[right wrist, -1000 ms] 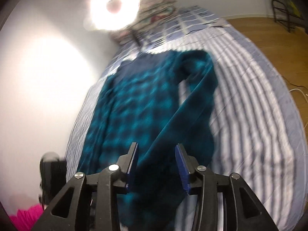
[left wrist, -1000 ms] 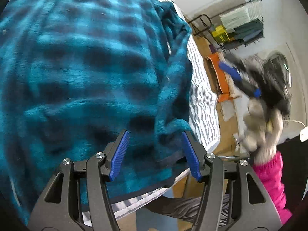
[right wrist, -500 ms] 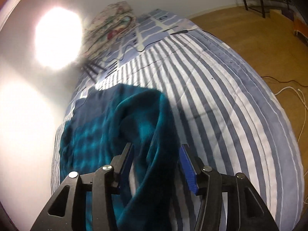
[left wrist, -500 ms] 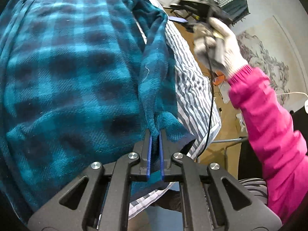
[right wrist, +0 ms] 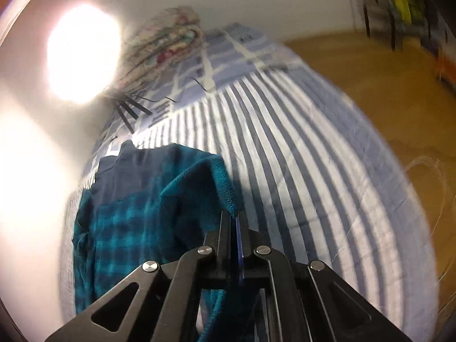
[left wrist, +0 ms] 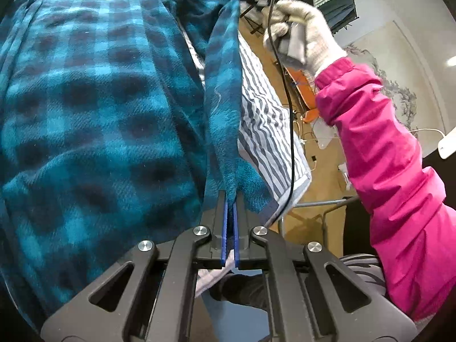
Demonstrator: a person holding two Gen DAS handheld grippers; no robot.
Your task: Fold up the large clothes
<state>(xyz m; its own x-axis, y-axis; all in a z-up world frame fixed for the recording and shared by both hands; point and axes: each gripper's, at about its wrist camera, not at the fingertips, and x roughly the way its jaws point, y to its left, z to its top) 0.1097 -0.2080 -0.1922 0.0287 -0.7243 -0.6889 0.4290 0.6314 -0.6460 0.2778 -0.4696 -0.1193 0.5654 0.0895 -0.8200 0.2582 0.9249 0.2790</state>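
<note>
Since a second ago both tongs, then gaping over the cloth, have shut on it, and the right pair has travelled up the bed toward the far end of the garment. The left tongs (left wrist: 230, 199) are pinched nearly flat, blue pads almost together, with a ridge of the teal plaid fleece garment (left wrist: 94, 108) nipped between them near its lower corner; the gripped strip runs taut up and away to the right tongs (right wrist: 234, 218), which in their own view are likewise squeezed tight on a fold of the same fleece at its raised edge. In the left view the right hand (left wrist: 296, 31), in a pale knit glove with a pink sleeve (left wrist: 393, 159) behind it, grips its tool above the bed's side, a black cable (left wrist: 290, 131) hanging down from it. The rest of the garment lies spread on the striped bedcover (right wrist: 299, 154), its dark navy upper part toward the head of the bed. Beyond that, a patterned pillow (right wrist: 168, 40) sits against the white wall beside a bright lamp glare (right wrist: 82, 54). Wooden floor (right wrist: 370, 65) lies to the right of the bed, with a dark rack (left wrist: 339, 2) of folded things by the far wall.
</note>
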